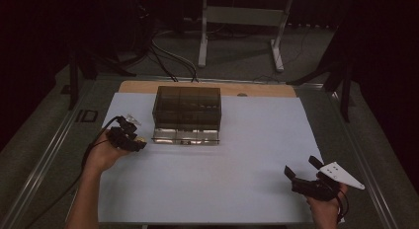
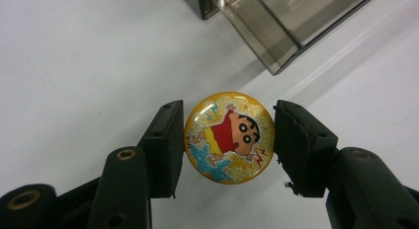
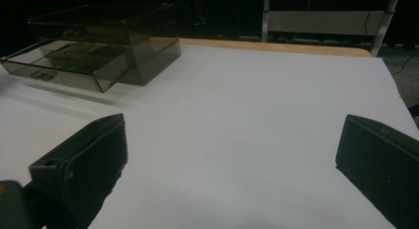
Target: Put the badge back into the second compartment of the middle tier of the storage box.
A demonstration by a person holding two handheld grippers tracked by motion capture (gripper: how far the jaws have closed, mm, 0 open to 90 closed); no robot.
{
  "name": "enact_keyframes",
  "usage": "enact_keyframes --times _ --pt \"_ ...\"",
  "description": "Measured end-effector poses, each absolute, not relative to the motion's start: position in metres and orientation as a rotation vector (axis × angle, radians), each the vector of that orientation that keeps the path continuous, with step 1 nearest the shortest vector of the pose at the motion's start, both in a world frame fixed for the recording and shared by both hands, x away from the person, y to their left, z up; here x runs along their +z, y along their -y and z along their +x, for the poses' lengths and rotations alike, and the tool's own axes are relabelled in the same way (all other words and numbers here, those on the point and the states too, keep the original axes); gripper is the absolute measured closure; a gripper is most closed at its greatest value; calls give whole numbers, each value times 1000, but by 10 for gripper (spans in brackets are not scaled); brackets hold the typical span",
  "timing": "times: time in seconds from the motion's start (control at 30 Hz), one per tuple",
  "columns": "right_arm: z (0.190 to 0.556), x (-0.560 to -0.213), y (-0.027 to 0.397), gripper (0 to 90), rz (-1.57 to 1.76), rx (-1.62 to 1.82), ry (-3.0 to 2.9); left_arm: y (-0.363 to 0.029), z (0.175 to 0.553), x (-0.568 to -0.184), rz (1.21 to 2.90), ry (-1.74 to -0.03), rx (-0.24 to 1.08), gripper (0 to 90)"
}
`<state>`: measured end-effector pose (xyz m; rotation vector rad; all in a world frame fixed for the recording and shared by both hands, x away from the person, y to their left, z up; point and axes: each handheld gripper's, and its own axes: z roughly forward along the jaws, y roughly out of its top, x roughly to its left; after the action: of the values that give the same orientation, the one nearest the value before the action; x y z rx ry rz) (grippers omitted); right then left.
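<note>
Left gripper [image 2: 229, 137] clamps a round yellow badge [image 2: 229, 136] edge to edge, cartoon figure face up, just above the white sheet [image 1: 237, 155]. From the high view the badge is too small and dark to make out; the left gripper [image 1: 141, 140] sits just left of the smoky plastic box [image 1: 187, 108], whose drawer [image 1: 185, 135] is pulled out toward the person. The drawer's contents are unreadable through the tint. Right gripper [image 1: 302, 166] rests at the sheet's near right corner, jaws spread wide, nothing between them.
</note>
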<state>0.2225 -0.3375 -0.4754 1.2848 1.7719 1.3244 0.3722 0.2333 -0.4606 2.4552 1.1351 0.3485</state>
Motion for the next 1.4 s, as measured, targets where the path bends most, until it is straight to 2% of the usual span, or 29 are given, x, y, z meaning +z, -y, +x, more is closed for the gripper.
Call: enact_keyframes --times 1.4 --pt "223 -476 338 0 1285 1326 -1770 -222 365 -429 2448 -941 303 488"
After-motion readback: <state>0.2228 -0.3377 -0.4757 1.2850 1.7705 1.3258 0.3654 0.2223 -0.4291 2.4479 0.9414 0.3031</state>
